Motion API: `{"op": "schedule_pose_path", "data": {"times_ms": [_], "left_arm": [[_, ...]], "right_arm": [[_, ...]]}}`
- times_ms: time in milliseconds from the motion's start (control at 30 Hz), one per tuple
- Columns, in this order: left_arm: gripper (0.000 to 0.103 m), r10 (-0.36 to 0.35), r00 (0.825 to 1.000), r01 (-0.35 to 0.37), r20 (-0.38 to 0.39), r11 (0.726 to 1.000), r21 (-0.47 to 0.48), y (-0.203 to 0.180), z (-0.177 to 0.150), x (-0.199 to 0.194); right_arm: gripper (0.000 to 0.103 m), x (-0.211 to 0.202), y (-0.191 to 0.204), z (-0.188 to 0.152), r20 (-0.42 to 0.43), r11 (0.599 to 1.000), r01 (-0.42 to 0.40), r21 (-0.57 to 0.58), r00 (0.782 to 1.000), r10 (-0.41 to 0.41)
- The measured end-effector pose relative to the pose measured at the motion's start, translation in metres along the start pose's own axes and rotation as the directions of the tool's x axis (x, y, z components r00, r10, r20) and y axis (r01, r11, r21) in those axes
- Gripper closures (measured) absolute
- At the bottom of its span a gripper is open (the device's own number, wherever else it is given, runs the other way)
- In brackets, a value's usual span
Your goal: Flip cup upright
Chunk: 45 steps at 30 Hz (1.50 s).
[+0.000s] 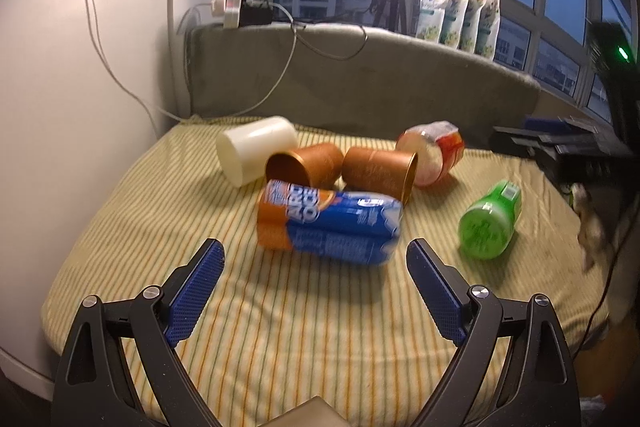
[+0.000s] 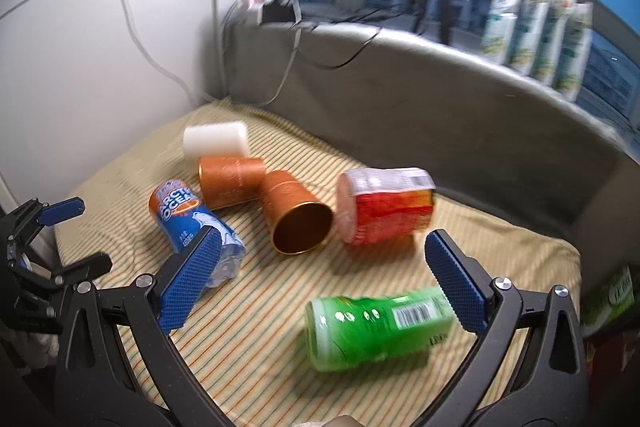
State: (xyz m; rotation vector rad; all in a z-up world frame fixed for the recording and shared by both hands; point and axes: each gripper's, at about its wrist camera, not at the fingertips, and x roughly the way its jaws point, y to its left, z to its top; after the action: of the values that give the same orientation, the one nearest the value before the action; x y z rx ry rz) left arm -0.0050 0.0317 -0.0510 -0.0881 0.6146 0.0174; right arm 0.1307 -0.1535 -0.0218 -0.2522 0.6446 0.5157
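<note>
Two copper cups lie on their sides on the striped cloth: one (image 1: 306,163) (image 2: 230,181) with its mouth toward the left wrist camera, the other (image 1: 380,171) (image 2: 298,217) beside it. A white cup (image 1: 256,149) (image 2: 216,141) lies on its side behind them. My left gripper (image 1: 316,259) is open and empty, just short of a blue and orange can (image 1: 328,225) (image 2: 196,227). My right gripper (image 2: 322,255) is open and empty, above a green bottle (image 2: 376,327) (image 1: 490,223). The left gripper also shows in the right wrist view (image 2: 52,231).
A red and white packaged cup (image 1: 434,157) (image 2: 386,207) lies on its side to the right of the copper cups. A grey padded back (image 1: 360,83) borders the far side, a white wall (image 1: 80,87) the left. Cables (image 1: 280,75) hang down. Dark equipment (image 1: 560,147) stands at right.
</note>
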Motion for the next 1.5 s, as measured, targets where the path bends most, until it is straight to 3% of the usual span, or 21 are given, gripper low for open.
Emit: {"op": "schedule_pose_path", "data": {"times_ms": [233, 367, 433, 567, 667, 1033, 1200, 1267, 1333, 1500], "left_arm": [[0.01, 0.004, 0.999, -0.006, -0.047, 0.999, -0.039, 0.016, -0.01, 0.007], [0.01, 0.008, 0.998, -0.012, -0.057, 0.998, -0.064, 0.026, -0.011, 0.008], [0.01, 0.014, 0.998, -0.018, -0.056, 0.997, -0.071, 0.03, -0.012, 0.008], [0.01, 0.026, 0.998, -0.031, -0.057, 0.996, -0.088, 0.04, -0.012, 0.009], [0.01, 0.036, 0.997, -0.043, -0.062, 0.993, -0.108, 0.049, -0.012, 0.01], [0.01, 0.044, 0.996, -0.053, -0.074, 0.99, -0.132, 0.061, -0.014, 0.014], [0.01, 0.042, 0.996, -0.052, -0.076, 0.99, -0.135, 0.062, -0.014, 0.015], [0.01, 0.041, 0.996, -0.052, -0.077, 0.989, -0.137, 0.062, -0.014, 0.015], [0.01, 0.04, 0.996, -0.051, -0.077, 0.989, -0.14, 0.063, -0.014, 0.015], [0.01, 0.045, 0.996, -0.054, -0.073, 0.989, -0.138, 0.063, -0.014, 0.014]], "right_arm": [[0.0, 0.041, 0.017, 0.029, -0.128, 0.989, -0.112, -0.094, 0.987, 0.1], [0.008, 0.078, 0.023, 0.043, -0.242, 0.98, -0.163, -0.113, 0.961, 0.132], [0.012, 0.099, 0.027, 0.048, -0.313, 0.973, -0.195, -0.12, 0.938, 0.15], [0.016, 0.136, 0.034, 0.057, -0.402, 0.965, -0.186, -0.186, 0.91, 0.098], [0.022, 0.159, 0.035, 0.061, -0.465, 0.96, -0.218, -0.177, 0.878, 0.114], [0.025, 0.193, 0.052, 0.055, -0.584, 0.931, -0.267, -0.249, 0.808, 0.075], [0.028, 0.197, 0.054, 0.052, -0.594, 0.919, -0.252, -0.305, 0.804, 0.023], [0.039, 0.198, 0.053, 0.051, -0.602, 0.914, -0.245, -0.323, 0.799, 0.002], [0.04, 0.205, 0.055, 0.049, -0.613, 0.911, -0.245, -0.333, 0.79, -0.011], [0.041, 0.201, 0.058, 0.046, -0.604, 0.902, -0.244, -0.355, 0.797, -0.023]]}}
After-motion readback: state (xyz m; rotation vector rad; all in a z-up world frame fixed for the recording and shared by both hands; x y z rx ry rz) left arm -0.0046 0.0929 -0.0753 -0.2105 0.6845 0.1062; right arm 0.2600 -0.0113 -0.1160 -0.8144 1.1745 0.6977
